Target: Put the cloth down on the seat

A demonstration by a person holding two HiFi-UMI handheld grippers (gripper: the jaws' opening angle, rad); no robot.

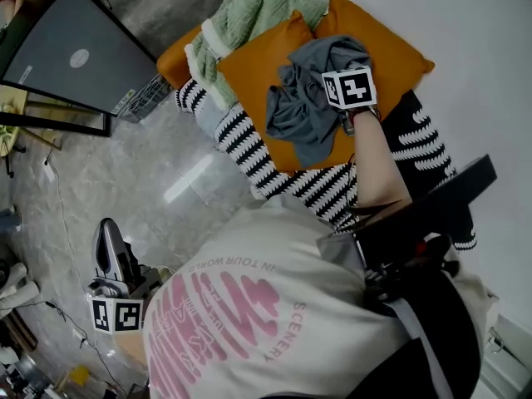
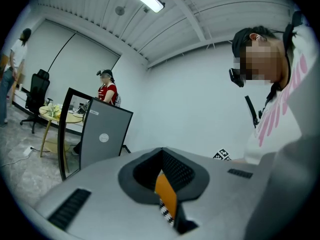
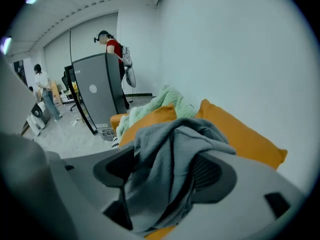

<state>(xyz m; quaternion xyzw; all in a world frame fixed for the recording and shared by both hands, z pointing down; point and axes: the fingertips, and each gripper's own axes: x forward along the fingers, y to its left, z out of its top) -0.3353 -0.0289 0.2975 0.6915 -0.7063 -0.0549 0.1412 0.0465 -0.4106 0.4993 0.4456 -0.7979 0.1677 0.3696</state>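
Grey cloth (image 1: 309,98) heaped in a loose crumple on top of the front orange cushion (image 1: 249,69), toward that cushion's right edge as seen from the head.

Right gripper (image 1: 347,90) poised at the same edge of the cushion, marker cube uppermost. Jaws spread wide, one on either side of the cloth's upper folds. From the right gripper view, cloth (image 3: 170,164) spilling through the gap of the right gripper (image 3: 165,181), slack, with no pinch on it.

Left gripper (image 1: 112,252) well apart from the cushion, down beside the person over the marbled grey floor (image 1: 125,173). Jaws drawn almost together. From the left gripper view (image 2: 167,199), only a thin slit between them, with a sliver of orange and of black-and-white stripe beyond and nothing gripped.

Cloth soft, matte and jersey-like, thrown into deep rounded folds. Cushion plump and square, smooth-woven, with pointed corners. Second orange cushion (image 1: 391,48) of the same make just behind it. Chunky ribbed pale-green knit blanket (image 1: 258,7) bunched at the cushion's far left corner. Seat (image 1: 249,156) under the cushion covered in wavy black-and-white stripes. Gripper shells smooth grey plastic, pads dark with a fine dotted mesh.
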